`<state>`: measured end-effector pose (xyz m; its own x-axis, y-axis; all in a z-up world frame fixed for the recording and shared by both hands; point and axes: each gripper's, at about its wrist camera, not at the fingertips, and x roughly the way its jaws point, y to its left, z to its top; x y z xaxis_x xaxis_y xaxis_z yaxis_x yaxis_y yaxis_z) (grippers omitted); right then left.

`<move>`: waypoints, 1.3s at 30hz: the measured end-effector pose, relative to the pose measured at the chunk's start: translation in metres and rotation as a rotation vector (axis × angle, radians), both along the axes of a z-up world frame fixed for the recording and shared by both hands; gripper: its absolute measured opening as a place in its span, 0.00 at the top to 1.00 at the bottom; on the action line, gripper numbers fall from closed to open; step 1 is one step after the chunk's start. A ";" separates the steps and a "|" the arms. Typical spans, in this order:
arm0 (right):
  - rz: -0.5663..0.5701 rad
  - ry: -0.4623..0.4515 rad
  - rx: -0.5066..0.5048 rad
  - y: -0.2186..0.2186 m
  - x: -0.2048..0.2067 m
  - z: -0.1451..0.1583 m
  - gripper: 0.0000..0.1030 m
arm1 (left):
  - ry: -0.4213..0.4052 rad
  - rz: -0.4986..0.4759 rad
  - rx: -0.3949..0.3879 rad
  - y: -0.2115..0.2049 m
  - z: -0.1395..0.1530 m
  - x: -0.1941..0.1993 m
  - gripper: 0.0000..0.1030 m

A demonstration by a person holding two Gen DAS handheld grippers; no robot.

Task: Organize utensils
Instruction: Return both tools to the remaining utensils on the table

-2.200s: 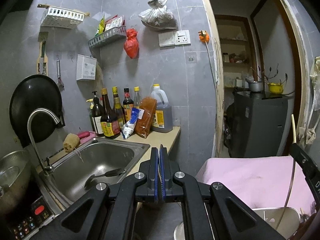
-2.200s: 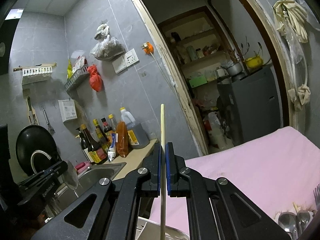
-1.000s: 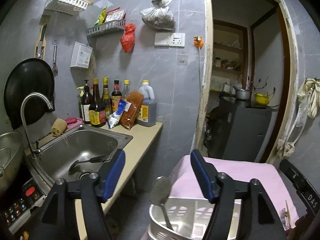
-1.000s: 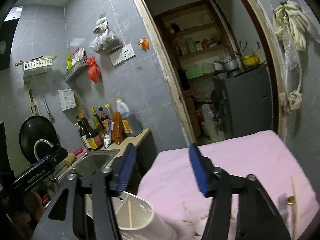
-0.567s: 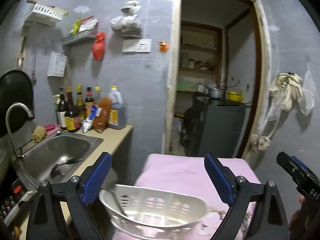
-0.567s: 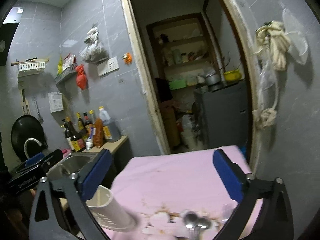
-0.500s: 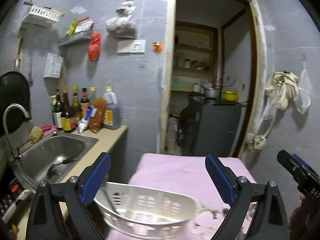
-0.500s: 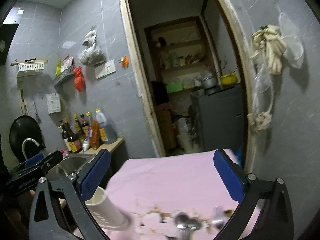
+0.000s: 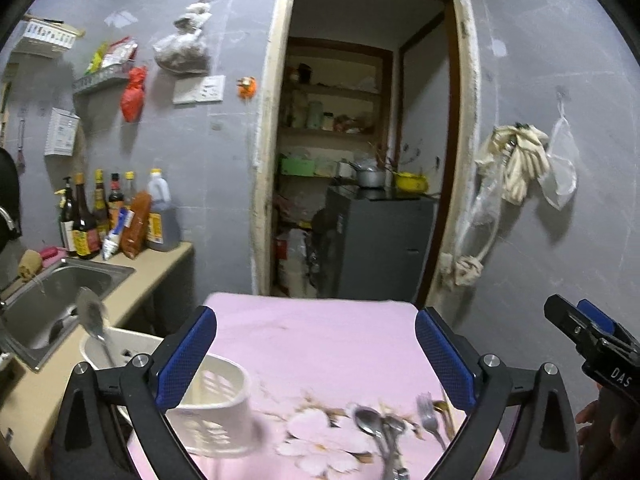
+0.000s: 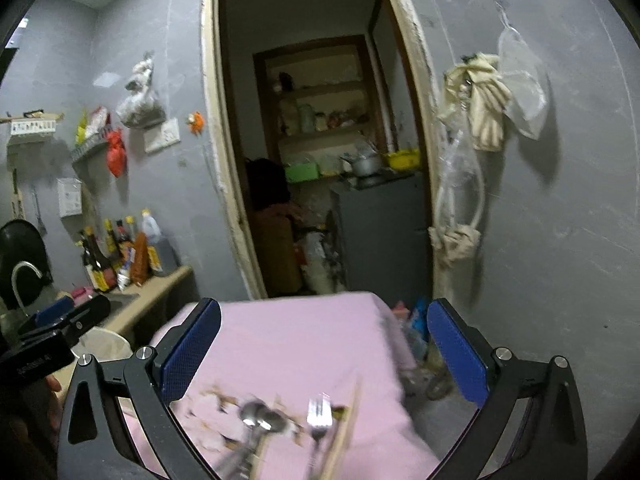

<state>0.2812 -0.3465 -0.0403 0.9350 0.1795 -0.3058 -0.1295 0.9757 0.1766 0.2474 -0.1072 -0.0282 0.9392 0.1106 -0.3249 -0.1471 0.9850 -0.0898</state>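
Observation:
My left gripper [image 9: 316,360] hangs over the pink flowered cloth [image 9: 312,340], its jaws still opening, nothing between them. Below its left finger stands the white slotted utensil holder [image 9: 212,408], and a metal spoon [image 9: 92,320] sticks up from the white basket behind it. Spoons [image 9: 372,424] and a fork [image 9: 428,416] lie loose on the cloth, low and right of centre. My right gripper [image 10: 324,350] is wide open and empty above blurred spoons [image 10: 260,420], a fork [image 10: 320,416] and a wooden chopstick [image 10: 346,424]. The holder [image 10: 104,344] shows at its far left.
A counter with a steel sink [image 9: 52,312] and sauce bottles [image 9: 116,220] runs along the left. Behind the table an open doorway [image 9: 360,160] shows a dark cabinet and shelves. A grey wall [image 10: 560,240] with hanging bags closes the right side.
Both grippers went from shut to wide open, leaving a spoon and a chopstick in the holder. Both then swung right, so the holder slid left and the loose utensils came into view.

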 end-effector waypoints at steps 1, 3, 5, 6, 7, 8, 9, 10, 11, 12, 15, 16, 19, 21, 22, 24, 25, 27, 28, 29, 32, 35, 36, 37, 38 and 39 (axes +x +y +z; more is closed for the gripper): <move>-0.008 0.015 -0.003 -0.005 0.002 -0.004 0.02 | 0.010 -0.012 0.002 -0.006 -0.004 0.002 0.03; -0.021 0.044 -0.010 -0.015 0.006 -0.015 0.01 | 0.031 -0.031 0.006 -0.016 -0.014 0.007 0.03; -0.026 0.092 -0.018 -0.024 0.012 -0.028 0.02 | 0.062 -0.047 0.005 -0.025 -0.026 0.013 0.03; -0.027 0.116 -0.021 -0.028 0.015 -0.035 0.02 | 0.074 -0.053 0.003 -0.028 -0.031 0.016 0.03; -0.028 0.137 -0.022 -0.031 0.018 -0.042 0.02 | 0.087 -0.060 0.001 -0.031 -0.038 0.018 0.03; -0.029 0.163 -0.020 -0.034 0.021 -0.049 0.02 | 0.106 -0.069 -0.002 -0.035 -0.045 0.022 0.03; -0.027 0.187 -0.012 -0.038 0.024 -0.056 0.02 | 0.125 -0.077 -0.003 -0.039 -0.051 0.026 0.03; -0.024 0.202 -0.005 -0.039 0.026 -0.062 0.02 | 0.144 -0.085 -0.004 -0.041 -0.057 0.030 0.03; -0.019 0.224 0.004 -0.041 0.030 -0.070 0.02 | 0.169 -0.096 -0.003 -0.044 -0.064 0.035 0.03; -0.015 0.254 0.014 -0.044 0.035 -0.079 0.02 | 0.184 -0.101 0.000 -0.046 -0.069 0.038 0.03; -0.003 0.306 0.039 -0.049 0.045 -0.099 0.02 | 0.244 -0.123 0.012 -0.052 -0.086 0.049 0.03; 0.004 0.321 0.044 -0.050 0.048 -0.105 0.02 | 0.261 -0.129 0.014 -0.053 -0.091 0.052 0.03; 0.034 0.358 0.046 -0.047 0.058 -0.123 0.02 | 0.307 -0.137 0.002 -0.052 -0.103 0.061 0.03; 0.053 0.379 0.057 -0.045 0.065 -0.134 0.03 | 0.335 -0.136 -0.013 -0.050 -0.111 0.066 0.09; 0.066 0.389 0.067 -0.044 0.069 -0.139 0.05 | 0.350 -0.134 -0.022 -0.048 -0.115 0.069 0.11; 0.087 0.405 0.073 -0.039 0.077 -0.149 0.09 | 0.375 -0.127 -0.032 -0.046 -0.123 0.073 0.17; 0.096 0.411 0.074 -0.037 0.081 -0.152 0.15 | 0.385 -0.121 -0.036 -0.044 -0.126 0.076 0.19; 0.117 0.435 0.067 -0.029 0.089 -0.161 0.28 | 0.405 -0.113 -0.045 -0.041 -0.134 0.081 0.25; 0.123 0.444 0.065 -0.027 0.092 -0.163 0.36 | 0.417 -0.109 -0.051 -0.040 -0.138 0.084 0.29; 0.137 0.458 0.068 -0.023 0.096 -0.168 0.43 | 0.430 -0.106 -0.059 -0.038 -0.142 0.087 0.33; 0.157 0.494 0.070 -0.014 0.107 -0.177 0.59 | 0.460 -0.105 -0.094 -0.034 -0.151 0.094 0.43; 0.167 0.518 0.061 -0.007 0.115 -0.184 0.61 | 0.489 -0.104 -0.130 -0.030 -0.159 0.102 0.49; 0.167 0.528 0.054 -0.005 0.117 -0.186 0.62 | 0.494 -0.105 -0.135 -0.029 -0.161 0.103 0.52; 0.164 0.539 0.045 -0.003 0.119 -0.188 0.66 | 0.499 -0.105 -0.141 -0.028 -0.162 0.105 0.53; 0.158 0.548 0.037 -0.002 0.121 -0.190 0.68 | 0.509 -0.107 -0.150 -0.027 -0.165 0.107 0.56; 0.154 0.549 0.036 -0.001 0.121 -0.191 0.68 | 0.516 -0.109 -0.156 -0.025 -0.167 0.108 0.59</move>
<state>0.4023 -0.3478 -0.2310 0.6027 0.3205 -0.7308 -0.1499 0.9450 0.2908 0.3559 -0.1324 -0.1949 0.6568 -0.0647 -0.7513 -0.1090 0.9777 -0.1795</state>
